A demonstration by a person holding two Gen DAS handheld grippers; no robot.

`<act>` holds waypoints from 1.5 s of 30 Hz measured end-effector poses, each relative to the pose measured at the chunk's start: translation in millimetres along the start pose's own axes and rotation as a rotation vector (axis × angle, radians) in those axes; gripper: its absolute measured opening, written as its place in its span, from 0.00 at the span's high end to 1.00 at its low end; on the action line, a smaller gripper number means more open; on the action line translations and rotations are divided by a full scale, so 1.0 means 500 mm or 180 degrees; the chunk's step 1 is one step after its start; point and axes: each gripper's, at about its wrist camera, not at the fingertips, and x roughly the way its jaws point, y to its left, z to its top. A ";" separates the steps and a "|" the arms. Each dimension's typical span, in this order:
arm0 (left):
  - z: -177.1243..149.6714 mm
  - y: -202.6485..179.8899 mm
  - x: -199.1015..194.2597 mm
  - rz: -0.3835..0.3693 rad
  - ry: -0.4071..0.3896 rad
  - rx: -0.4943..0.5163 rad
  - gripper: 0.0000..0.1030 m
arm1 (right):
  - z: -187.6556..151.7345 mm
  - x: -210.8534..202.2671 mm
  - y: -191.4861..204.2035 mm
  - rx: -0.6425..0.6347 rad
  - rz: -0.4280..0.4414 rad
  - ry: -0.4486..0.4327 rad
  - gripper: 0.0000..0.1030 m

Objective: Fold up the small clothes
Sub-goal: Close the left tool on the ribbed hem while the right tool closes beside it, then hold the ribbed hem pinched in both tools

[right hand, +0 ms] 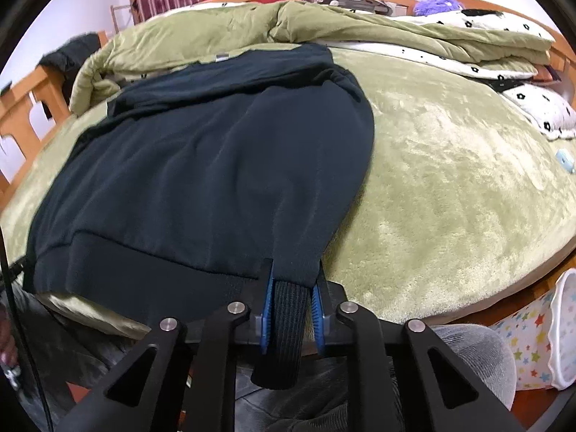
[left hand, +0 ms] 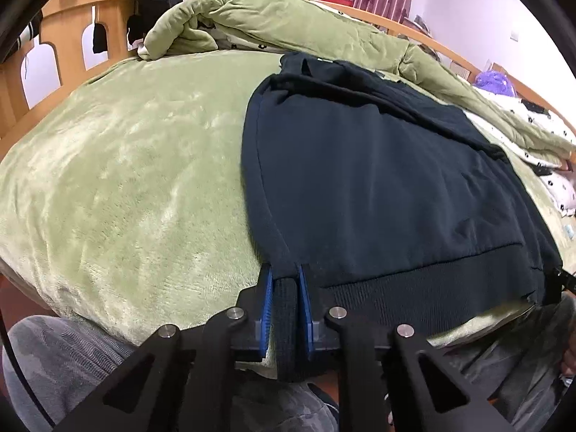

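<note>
A dark sweatshirt [left hand: 378,180] is spread flat on a green blanket [left hand: 126,180] that covers a bed, with its ribbed hem lying along the near edge of the mattress and its collar end toward a heaped quilt [left hand: 288,25] at the far side. The sleeves are laid in along the two sides of the body, so that each ribbed cuff reaches down to the hem.

The left gripper [left hand: 284,280] is clenched on the left cuff [left hand: 286,316], which is pinched between the blue pads and hangs out below them over the edge of the bed. The right gripper [right hand: 291,284] is clamped in the same way on the right cuff [right hand: 288,324], seen in the right wrist view with the ribbed band pressed between the pads.

The step in hand is judged to be the taking hold of the near end of the garment at both corners, before a fold is made. Little of the folding appears to be done: the body is still shown at full length.

For the next move, both cuffs would probably need to be lifted together, and carried evenly toward the collar, so that the lower half is laid over the upper half. The two grips should be kept level and the same way apart, or the fold line is likely to run crooked. Whether the hem itself is caught in either grip cannot be told.
</note>
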 end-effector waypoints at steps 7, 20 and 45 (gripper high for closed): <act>0.025 0.003 -0.045 -0.0042 -0.0161 0.0019 0.87 | 0.016 -0.029 -0.013 0.0180 0.0122 -0.0124 0.85; 0.070 -0.032 -0.090 0.0084 -0.0321 0.0232 0.87 | 0.056 -0.085 0.002 0.0221 0.0161 -0.0348 0.85; 0.066 -0.026 -0.094 0.0070 -0.0322 0.0097 0.87 | 0.064 -0.096 0.012 0.0175 0.0133 -0.0398 0.85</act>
